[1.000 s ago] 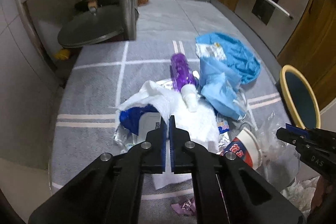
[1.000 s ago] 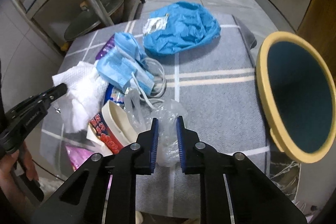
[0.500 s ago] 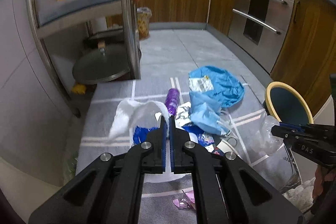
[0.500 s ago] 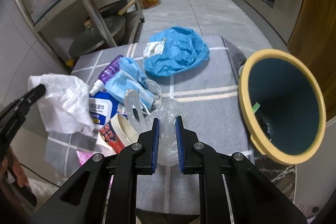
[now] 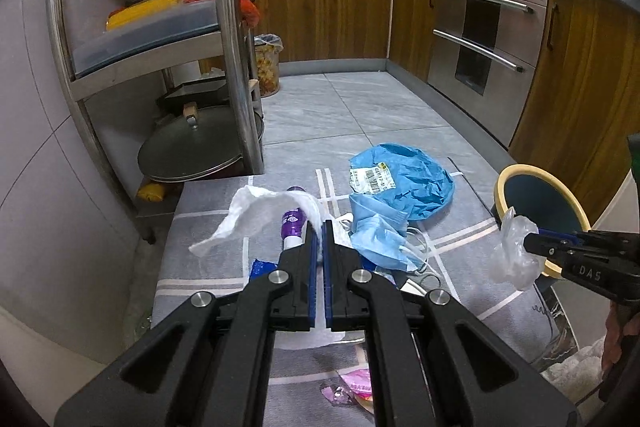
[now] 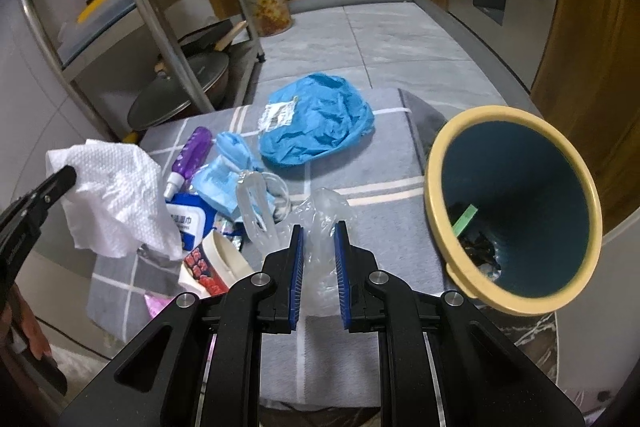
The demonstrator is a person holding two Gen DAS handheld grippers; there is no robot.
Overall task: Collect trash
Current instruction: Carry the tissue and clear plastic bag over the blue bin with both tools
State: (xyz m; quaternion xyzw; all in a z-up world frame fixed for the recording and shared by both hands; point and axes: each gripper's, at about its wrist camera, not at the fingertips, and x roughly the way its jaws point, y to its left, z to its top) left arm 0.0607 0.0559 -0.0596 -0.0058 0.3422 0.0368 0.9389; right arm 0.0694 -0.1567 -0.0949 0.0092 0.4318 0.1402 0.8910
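Observation:
My left gripper (image 5: 318, 227) is shut on a white paper towel (image 5: 256, 207), which hangs in the air over the trash pile; the right wrist view shows the paper towel (image 6: 116, 195) at far left. My right gripper (image 6: 319, 231) is shut on a crumpled clear plastic bag (image 6: 320, 215), lifted just left of the yellow-rimmed bin (image 6: 436, 187), which holds some scraps. On the grey mat (image 6: 360, 179) lie a blue crumpled bag (image 6: 320, 115), blue face masks (image 6: 220, 179), a purple bottle (image 6: 192, 155), a wipes pack (image 6: 188, 223) and a red-and-white cup (image 6: 208, 267).
A steel rack (image 5: 236, 67) with a pan lid (image 5: 196, 151) on its lowest shelf stands at the mat's far left. Wooden cabinets and an oven (image 5: 480, 47) line the back and right. A small patterned bin (image 5: 268, 67) sits on the tiled floor behind.
Both grippers have risen. The paper towel has come up off the pile with the left one, and the plastic bag has lifted off the mat with the right, nearer the bin.

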